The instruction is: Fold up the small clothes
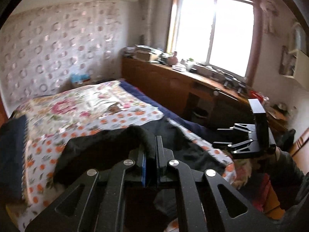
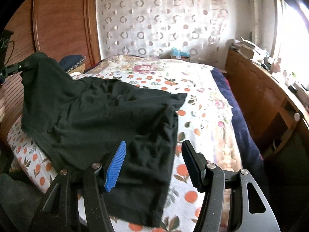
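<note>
The left gripper is clenched on a bunched edge of the black garment, lifting that corner off the bed; in the right wrist view the raised corner hangs from its fingertips at the far left. The right gripper is released, jaws standing apart with nothing pressed between them; its blue pad hangs over the near hem, the other finger over bare bedspread. The rest of the garment sprawls across the near end of the bed, one flap trailing toward the bed's front edge.

Risks, as I judge them: the left grip holds a rolled wad rather than a flat edge, so a pull could let it slip, or the cloth could unroll unevenly and spoil the fold line. With only one corner held, lifting further may drag the whole piece sideways and off the near edge. The right jaws straddle only part of the hem; closing there could pinch the bedspread too, or catch a double layer and fold it crooked. Both views are motion-blurred, so aim is uncertain.

Containers: a blue box sits at the bed's head by the wall; its contents cannot be told. The desk carries clutter, too small to sort.
</note>
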Motion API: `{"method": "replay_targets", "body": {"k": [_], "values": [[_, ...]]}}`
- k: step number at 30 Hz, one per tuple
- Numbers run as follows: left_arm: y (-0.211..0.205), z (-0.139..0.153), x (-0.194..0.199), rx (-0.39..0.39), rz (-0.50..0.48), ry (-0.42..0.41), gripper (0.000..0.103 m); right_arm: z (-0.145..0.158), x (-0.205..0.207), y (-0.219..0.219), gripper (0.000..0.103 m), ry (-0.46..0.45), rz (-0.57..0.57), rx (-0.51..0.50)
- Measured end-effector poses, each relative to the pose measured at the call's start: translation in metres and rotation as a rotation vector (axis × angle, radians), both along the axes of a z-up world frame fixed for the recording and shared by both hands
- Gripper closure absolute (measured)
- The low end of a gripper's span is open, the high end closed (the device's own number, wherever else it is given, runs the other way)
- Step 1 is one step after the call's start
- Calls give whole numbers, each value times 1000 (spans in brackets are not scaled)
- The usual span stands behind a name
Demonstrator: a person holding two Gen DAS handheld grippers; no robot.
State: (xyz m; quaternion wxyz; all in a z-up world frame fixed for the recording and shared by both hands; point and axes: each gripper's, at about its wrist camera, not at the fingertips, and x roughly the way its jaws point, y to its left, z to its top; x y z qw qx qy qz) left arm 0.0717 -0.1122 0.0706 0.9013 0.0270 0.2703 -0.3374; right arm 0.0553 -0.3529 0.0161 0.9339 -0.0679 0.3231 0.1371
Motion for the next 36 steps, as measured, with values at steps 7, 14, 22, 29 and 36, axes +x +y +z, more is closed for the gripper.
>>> {"method": "replay_targets", "body": {"k": [7,14,22,29,36], "values": [[-62,20,-3,31,-99,-20,95,0,-16,1,41,-23,-14,25],[-74,2,-1,43,-124,26,45,-4,-17,5,41,-29,3,34],[-28,-22,0,41,9,37,33,-12,-1,11,41,-6,26,28],[23,-51,6,45,148,67,33,-32,22,35,41,59,75,16],[57,-74,6,38,230,95,33,-58,46,49,60,149,127,-12]]}}
